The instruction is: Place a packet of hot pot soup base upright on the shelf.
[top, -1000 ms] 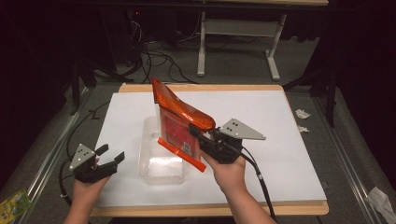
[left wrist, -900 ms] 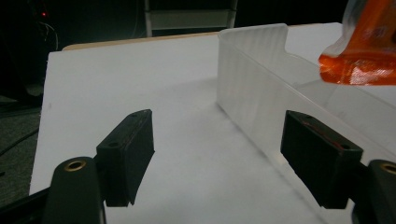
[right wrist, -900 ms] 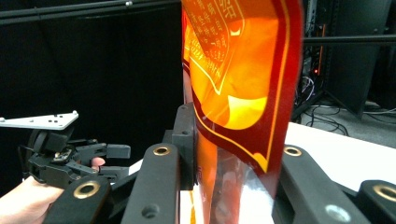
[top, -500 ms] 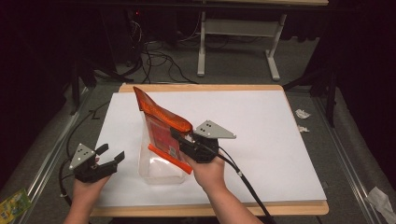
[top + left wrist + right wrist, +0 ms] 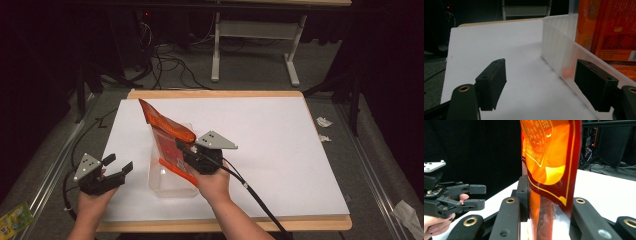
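Note:
An orange snack bag [image 5: 167,135] with red trim stands tilted, its lower end inside a clear plastic container [image 5: 167,182] at the table's front left. My right gripper [image 5: 181,147] is shut on the bag's lower right edge, above the container's right rim. In the right gripper view the glossy bag [image 5: 549,162] is pinched between the jaws of the right gripper [image 5: 546,202]. My left gripper [image 5: 119,163] rests open just left of the container, holding nothing. Through the left gripper [image 5: 544,82] I see the container's frosted wall [image 5: 564,57] close by, with the bag [image 5: 609,30] behind it.
A white sheet [image 5: 280,150] covers the wooden table, bare to the right and back. The right gripper's cable [image 5: 250,195] trails to the front edge. The left gripper [image 5: 474,195] and hand appear at the left of the right gripper view. A desk frame [image 5: 255,45] stands beyond the table.
My right gripper has carried the bag left and down, from beside the container to over it, and the bag's lower end now sits inside. The left gripper has stayed put.

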### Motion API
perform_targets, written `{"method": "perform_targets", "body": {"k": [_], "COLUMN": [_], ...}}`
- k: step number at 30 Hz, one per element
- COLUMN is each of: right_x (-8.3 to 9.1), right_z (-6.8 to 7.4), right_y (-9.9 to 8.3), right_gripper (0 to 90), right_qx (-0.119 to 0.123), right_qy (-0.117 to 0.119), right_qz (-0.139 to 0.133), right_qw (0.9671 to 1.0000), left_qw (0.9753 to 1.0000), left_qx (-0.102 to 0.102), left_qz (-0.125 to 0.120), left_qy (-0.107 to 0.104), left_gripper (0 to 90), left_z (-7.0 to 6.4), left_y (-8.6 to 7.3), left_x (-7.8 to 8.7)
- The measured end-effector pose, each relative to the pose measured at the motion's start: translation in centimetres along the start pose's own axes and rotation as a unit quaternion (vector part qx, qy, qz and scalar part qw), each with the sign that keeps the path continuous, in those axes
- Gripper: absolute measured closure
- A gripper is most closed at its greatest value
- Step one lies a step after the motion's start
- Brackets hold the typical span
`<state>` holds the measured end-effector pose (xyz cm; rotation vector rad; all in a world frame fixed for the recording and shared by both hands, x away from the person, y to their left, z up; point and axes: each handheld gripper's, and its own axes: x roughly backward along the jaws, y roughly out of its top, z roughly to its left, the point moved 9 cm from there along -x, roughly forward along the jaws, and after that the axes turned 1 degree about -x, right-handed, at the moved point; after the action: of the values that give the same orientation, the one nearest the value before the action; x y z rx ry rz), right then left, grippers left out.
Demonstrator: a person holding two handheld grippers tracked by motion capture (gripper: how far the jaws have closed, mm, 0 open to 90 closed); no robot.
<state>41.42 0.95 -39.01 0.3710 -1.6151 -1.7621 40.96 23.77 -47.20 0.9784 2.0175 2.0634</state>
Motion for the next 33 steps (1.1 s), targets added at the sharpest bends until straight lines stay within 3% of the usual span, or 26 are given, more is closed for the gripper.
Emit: {"method": "perform_targets", "body": {"k": [8, 15, 19, 24, 27, 33], "right_x": [-0.1, 0.3, 0.2, 0.4, 0.7, 1.5], "right_z": [0.4, 0.2, 0.5, 0.8, 0.5, 0.0], "right_y": [-0.5, -1.2, -2.0, -2.6, -3.1, -4.0], "right_gripper": [72.8, 72.7, 72.6, 72.5, 72.4, 72.3], "right_qx": [0.008, 0.000, 0.017, 0.025, 0.012, 0.010], "right_qy": [-0.002, -0.001, -0.005, -0.003, -0.002, 0.000], "right_qz": [-0.009, -0.012, -0.001, -0.006, -0.003, -0.004], "right_qw": [0.9999, 0.9999, 0.9998, 0.9997, 0.9999, 0.9999], "left_qw": [1.0000, 1.0000, 1.0000, 1.0000, 0.9999, 0.9999], "left_qx": [0.001, -0.003, -0.003, -0.001, -0.003, -0.003], "left_qz": [-0.001, 0.004, 0.006, 0.007, 0.008, 0.010], "left_qy": [0.000, -0.003, -0.003, -0.005, -0.006, -0.005], "left_gripper": [26.2, 26.3, 26.3, 26.3, 26.3, 26.3], "left_z": [-0.1, -0.4, -0.4, -0.4, -0.5, -0.4], "left_y": [0.0, -0.1, -0.2, -0.2, -0.3, -0.3], "left_x": [-0.1, -0.2, -0.2, -0.2, -0.2, -0.2]}}
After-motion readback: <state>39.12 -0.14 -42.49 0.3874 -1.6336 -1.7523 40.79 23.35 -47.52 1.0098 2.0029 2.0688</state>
